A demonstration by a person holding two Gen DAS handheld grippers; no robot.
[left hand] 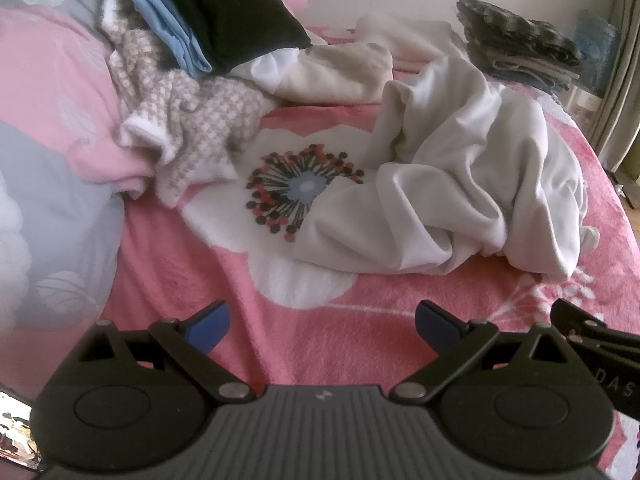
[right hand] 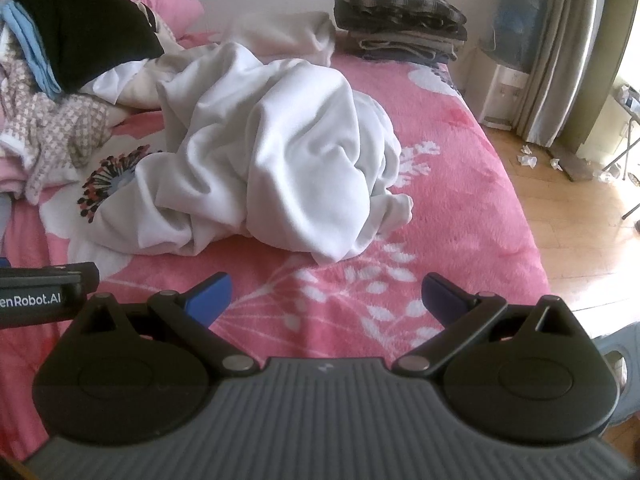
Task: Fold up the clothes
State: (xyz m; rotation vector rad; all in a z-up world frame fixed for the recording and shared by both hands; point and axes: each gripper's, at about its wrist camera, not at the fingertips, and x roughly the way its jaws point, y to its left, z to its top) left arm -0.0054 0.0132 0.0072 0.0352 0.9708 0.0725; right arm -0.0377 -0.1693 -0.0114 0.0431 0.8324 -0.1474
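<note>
My left tool (left hand: 322,326) and right tool (right hand: 326,300) both gape, empty, over the near bed (right hand: 460,208); crumpled white garment (right hand: 276,152) lies beyond, untouched.

Crumpled garment (right hand: 272,152) on bed (right hand: 460,184)
</note>
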